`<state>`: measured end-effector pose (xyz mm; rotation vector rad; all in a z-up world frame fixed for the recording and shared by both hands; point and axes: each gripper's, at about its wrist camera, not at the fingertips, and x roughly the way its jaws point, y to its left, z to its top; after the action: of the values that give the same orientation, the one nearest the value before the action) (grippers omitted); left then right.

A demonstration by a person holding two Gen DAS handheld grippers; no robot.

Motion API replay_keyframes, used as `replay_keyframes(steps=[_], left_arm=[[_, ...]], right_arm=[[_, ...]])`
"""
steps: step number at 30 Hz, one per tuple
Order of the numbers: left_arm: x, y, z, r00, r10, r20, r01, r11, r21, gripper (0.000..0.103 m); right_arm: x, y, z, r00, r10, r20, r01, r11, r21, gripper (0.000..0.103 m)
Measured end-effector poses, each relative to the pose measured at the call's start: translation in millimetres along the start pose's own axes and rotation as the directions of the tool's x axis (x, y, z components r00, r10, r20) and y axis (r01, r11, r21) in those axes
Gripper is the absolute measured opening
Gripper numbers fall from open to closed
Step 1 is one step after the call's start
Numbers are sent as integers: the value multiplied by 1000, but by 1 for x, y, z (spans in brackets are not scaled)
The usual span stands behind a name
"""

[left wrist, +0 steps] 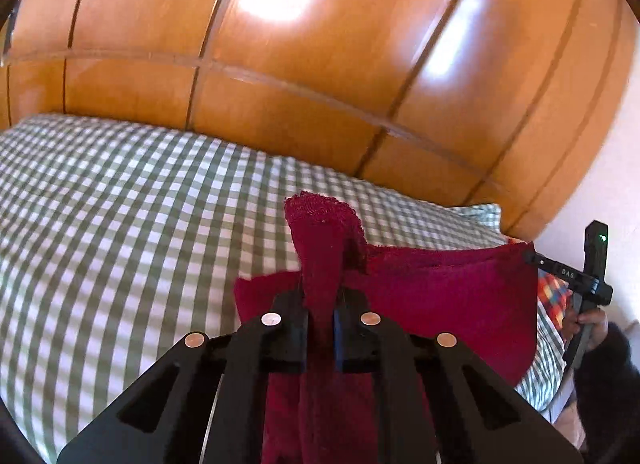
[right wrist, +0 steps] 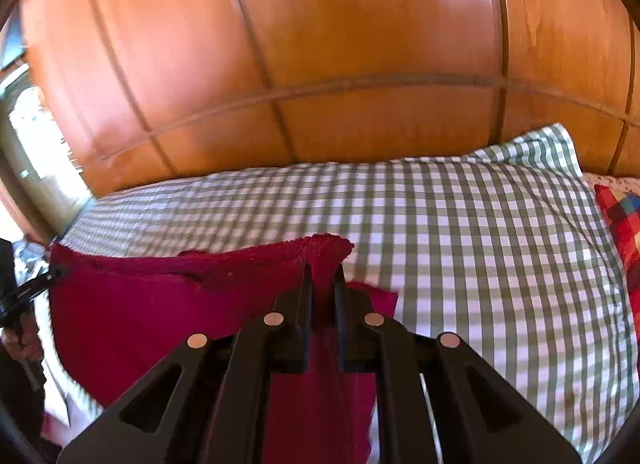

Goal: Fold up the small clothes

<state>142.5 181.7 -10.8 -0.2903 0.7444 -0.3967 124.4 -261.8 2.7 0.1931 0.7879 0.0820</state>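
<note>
1. A checked bedspread (right wrist: pixel 480 248) covers the bed before a wooden wardrobe (left wrist: pixel 320 63); a multicoloured cushion (right wrist: pixel 624 215) lies at its edge.
2. The red cloth (left wrist: pixel 452 292) hangs stretched above it.
3. The left gripper (left wrist: pixel 320 288) and the right gripper (right wrist: pixel 323 284) each pinch a top corner.

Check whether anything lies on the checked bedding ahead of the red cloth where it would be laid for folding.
Nothing visible does. The left gripper and right gripper each pinch a top corner of the red cloth, and the checked bedding beyond it shows bare. A multicoloured patchwork item sits only at its far right edge.
</note>
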Motion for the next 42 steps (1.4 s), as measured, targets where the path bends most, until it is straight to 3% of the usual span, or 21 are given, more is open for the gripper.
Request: replay_keyframes(steps=[6,9,10,11,13,20,24,30,42], left_arm=[[74,26,13,989,98,-111,-104,994,-47,7],[95,37,4,978,112,-173,-128,988,-85,8],[94,40,2,980,100,-174,-119,987,-104,8],[89,42,0,982,87,-168,-108,987,-119,8],[71,45,-6,987,65,-145,-83,989,-122,8],[-15,37,-61,994,13,-110,-12,1000,11,8],[-44,26,-106,985,-19,-169,30,998,63,8],[-46,14,-148,978,-53,-203,68,995,67,8],[-29,13,-153,983,-57,-176,67,997,49,9]], right_arm=[[77,-13,-6,988,-71,-138,78,996,50,8],[89,-18,-15,985,-68,-160,79,995,66,19],[88,-21,-18,986,-55,-155,67,995,77,29],[84,-24,-19,989,-34,-147,48,995,90,45],[67,-23,-25,993,-17,-118,27,995,91,59],[12,-18,-75,991,84,-105,-71,990,121,68],[-10,-20,-103,988,99,-115,-81,985,151,69],[-26,-24,-141,984,97,-151,-69,980,184,66],[-21,-18,-156,980,94,-177,-62,982,180,30]])
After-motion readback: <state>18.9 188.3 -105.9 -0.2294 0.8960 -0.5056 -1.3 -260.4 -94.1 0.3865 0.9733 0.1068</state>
